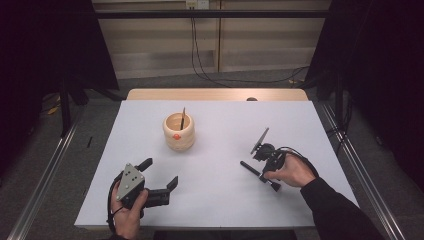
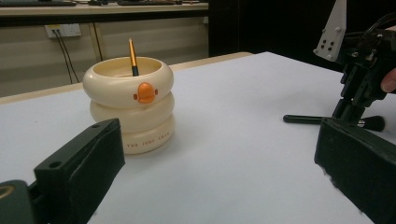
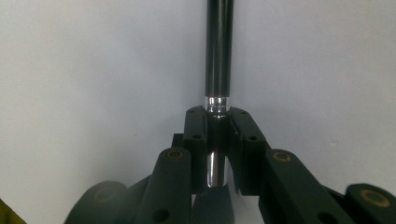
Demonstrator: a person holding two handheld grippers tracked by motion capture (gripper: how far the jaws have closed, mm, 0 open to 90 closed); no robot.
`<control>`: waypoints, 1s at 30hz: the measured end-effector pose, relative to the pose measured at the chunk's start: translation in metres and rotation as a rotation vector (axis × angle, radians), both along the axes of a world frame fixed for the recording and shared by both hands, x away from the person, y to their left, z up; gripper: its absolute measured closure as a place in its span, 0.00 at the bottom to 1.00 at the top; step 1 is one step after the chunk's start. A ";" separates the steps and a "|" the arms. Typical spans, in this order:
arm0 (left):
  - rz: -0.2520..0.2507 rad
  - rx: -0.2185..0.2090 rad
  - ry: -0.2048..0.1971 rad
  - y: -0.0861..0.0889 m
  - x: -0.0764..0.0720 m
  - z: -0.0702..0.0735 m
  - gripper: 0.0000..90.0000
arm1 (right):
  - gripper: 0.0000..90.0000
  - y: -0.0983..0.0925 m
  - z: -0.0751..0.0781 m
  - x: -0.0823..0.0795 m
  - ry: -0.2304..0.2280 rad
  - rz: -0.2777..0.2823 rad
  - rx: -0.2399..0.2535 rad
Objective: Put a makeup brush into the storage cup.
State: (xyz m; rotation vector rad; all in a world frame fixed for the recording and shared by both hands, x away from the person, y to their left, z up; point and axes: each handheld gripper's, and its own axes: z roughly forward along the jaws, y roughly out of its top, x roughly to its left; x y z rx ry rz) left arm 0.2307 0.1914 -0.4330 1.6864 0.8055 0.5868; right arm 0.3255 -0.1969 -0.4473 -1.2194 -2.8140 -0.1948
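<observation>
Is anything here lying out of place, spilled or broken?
Nothing looks spilled or broken. One black brush lies flat on the white table in the right gripper, while another brush stands in the cream holder.

The makeup brush point(image 1: 258, 175) lies flat on the table point(image 1: 220, 200), between the fingers point(image 3: 195, 135) of the right gripper point(image 1: 264, 167), which stand one on each side of its middle part and touch it. Its long handle sticks out past the fingertips. The ring-shaped cup point(image 1: 179, 131) stands well apart, up and to the left of those fingers. A thin brush point(image 1: 183, 118) stands in the cup. The left gripper point(image 1: 162, 175) is near the front edge, and the cup is ahead of its fingers point(image 2: 84, 163).
</observation>
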 end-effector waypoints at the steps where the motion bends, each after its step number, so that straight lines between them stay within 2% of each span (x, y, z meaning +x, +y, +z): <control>1: -0.003 0.002 0.002 0.000 0.000 0.000 0.02 | 0.88 -0.001 0.000 0.000 0.003 -0.003 0.001; 3: -0.009 -0.009 0.000 -0.001 0.000 0.000 0.02 | 0.88 -0.001 0.001 0.001 0.003 0.003 0.002; 5: -0.003 -0.003 0.000 -0.001 -0.001 0.000 0.02 | 0.88 -0.002 0.001 0.001 0.005 0.003 0.006; 8: 0.004 -0.009 0.002 0.001 0.000 0.000 0.02 | 0.88 -0.006 0.001 0.001 0.009 -0.017 0.040; 15: 0.002 -0.008 0.010 0.000 0.000 0.000 0.02 | 0.88 -0.015 0.006 -0.001 -0.023 -0.031 0.088; 17: 0.002 -0.007 0.013 0.000 0.000 0.000 0.01 | 0.88 -0.017 0.007 -0.001 -0.036 -0.037 0.119; 19: 0.001 -0.014 0.015 0.000 0.000 0.000 0.01 | 0.88 -0.019 0.009 -0.001 -0.028 -0.045 0.148; 24: 0.003 -0.008 0.012 0.001 0.000 0.000 0.01 | 0.88 -0.024 0.013 -0.001 -0.075 -0.078 0.209; 26: 0.004 -0.007 0.012 0.002 0.000 0.000 0.01 | 0.88 -0.027 0.015 -0.002 -0.068 -0.079 0.232; 30: 0.004 -0.007 0.011 0.002 0.000 0.000 0.01 | 0.88 -0.029 0.019 -0.006 -0.110 -0.107 0.284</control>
